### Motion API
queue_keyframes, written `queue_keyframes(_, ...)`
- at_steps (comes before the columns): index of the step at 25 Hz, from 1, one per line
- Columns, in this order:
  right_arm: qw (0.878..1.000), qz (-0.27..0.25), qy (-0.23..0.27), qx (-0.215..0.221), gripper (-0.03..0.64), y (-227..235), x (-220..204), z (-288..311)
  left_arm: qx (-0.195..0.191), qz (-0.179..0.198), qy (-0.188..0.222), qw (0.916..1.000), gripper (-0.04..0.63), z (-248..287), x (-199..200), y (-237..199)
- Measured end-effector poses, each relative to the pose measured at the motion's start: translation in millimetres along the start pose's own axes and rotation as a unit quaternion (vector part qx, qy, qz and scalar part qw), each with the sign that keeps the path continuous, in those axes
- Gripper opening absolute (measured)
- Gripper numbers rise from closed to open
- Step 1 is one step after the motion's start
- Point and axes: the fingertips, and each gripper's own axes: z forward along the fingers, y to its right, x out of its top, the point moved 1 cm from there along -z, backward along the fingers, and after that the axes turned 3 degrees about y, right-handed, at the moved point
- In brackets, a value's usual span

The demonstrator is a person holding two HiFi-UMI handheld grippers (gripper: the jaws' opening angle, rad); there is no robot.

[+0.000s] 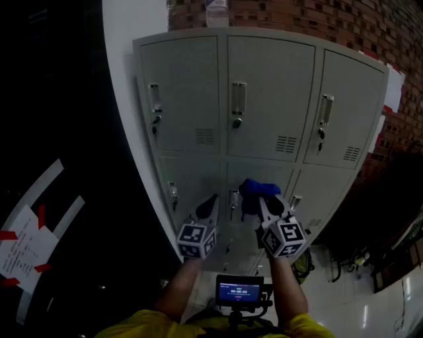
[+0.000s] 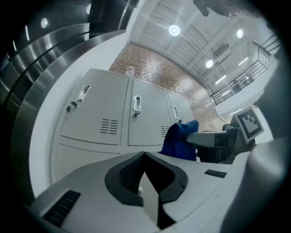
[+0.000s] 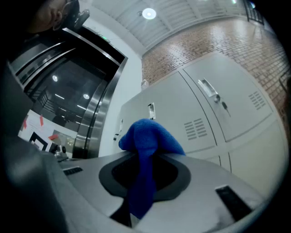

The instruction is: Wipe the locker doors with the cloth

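A bank of grey locker doors (image 1: 271,92) fills the head view, three columns wide, each door with a handle and a vent. My right gripper (image 1: 271,206) is held in front of the lower middle door (image 1: 228,178), shut on a blue cloth (image 1: 256,190). In the right gripper view the cloth (image 3: 148,136) bunches over the right gripper's (image 3: 141,157) jaw tips and hangs down between them. My left gripper (image 1: 210,204) sits just left of it, shut and holding nothing. In the left gripper view the left gripper's (image 2: 144,155) jaws meet, with the cloth (image 2: 179,139) to their right.
A brick wall (image 1: 317,26) rises behind the lockers, and a clear bottle (image 1: 217,10) stands on top of them. A white wall strip (image 1: 125,79) borders the lockers' left side, with dark glass and taped papers (image 1: 26,244) beyond. A small screen (image 1: 239,290) sits at my chest.
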Motion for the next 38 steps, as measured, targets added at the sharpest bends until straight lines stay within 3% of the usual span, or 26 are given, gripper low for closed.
queue_keyframes(6, 0.996, -0.052, 0.076, 0.011, 0.074, 18.2, 95.1, 116.5, -0.008, -0.009, 0.051, 0.9986, -0.003, 74.1, 34.5, -53.6)
queue_keyframes(12, 0.980, -0.118, 0.145, 0.067, 0.074, -25.8, 253.2, 221.3, -0.006, -0.022, 0.050, 0.9985, -0.003, 96.8, 41.3, -71.7)
queue_keyframes(15, 0.978, -0.150, 0.122, 0.080, 0.074, -45.8, 293.7, 274.3, 0.002, -0.021, 0.068, 0.9975, -0.003, 103.6, 48.1, -77.4)
queue_keyframes(18, 0.979, -0.164, 0.097, 0.072, 0.075, -38.7, 299.7, 297.7, -0.005, -0.010, 0.072, 0.9973, -0.003, 114.4, 54.9, -72.2)
queue_keyframes(21, 0.974, -0.187, 0.120, 0.036, 0.075, -7.2, 305.4, 280.4, -0.016, -0.015, 0.071, 0.9972, -0.003, 122.5, 51.9, -66.7)
queue_keyframes(24, 0.975, -0.164, 0.149, -0.007, 0.075, 56.1, 325.3, 238.1, -0.030, -0.024, 0.064, 0.9972, -0.003, 133.2, 41.2, -56.9)
queue_keyframes(28, 0.969, -0.116, 0.186, -0.112, 0.075, 172.0, 348.8, 162.3, -0.037, -0.020, 0.054, 0.9976, -0.003, 140.5, 32.2, -50.1)
queue_keyframes(30, 0.966, -0.107, 0.198, -0.127, 0.075, 192.6, 354.7, 144.3, -0.039, -0.014, 0.053, 0.9978, -0.003, 144.8, 31.5, -48.2)
queue_keyframes(33, 0.971, -0.110, 0.199, -0.071, 0.074, 152.9, 341.7, 148.9, -0.042, -0.021, 0.057, 0.9972, -0.003, 151.0, 32.5, -40.2)
queue_keyframes(36, 0.974, -0.159, 0.157, 0.041, 0.074, 51.5, 287.6, 178.3, -0.042, -0.024, 0.056, 0.9972, -0.003, 153.4, 31.5, -34.9)
queue_keyframes(38, 0.971, -0.194, 0.115, 0.079, 0.075, -0.5, 245.2, 213.7, -0.045, -0.020, 0.050, 0.9975, -0.003, 156.9, 26.9, -31.7)
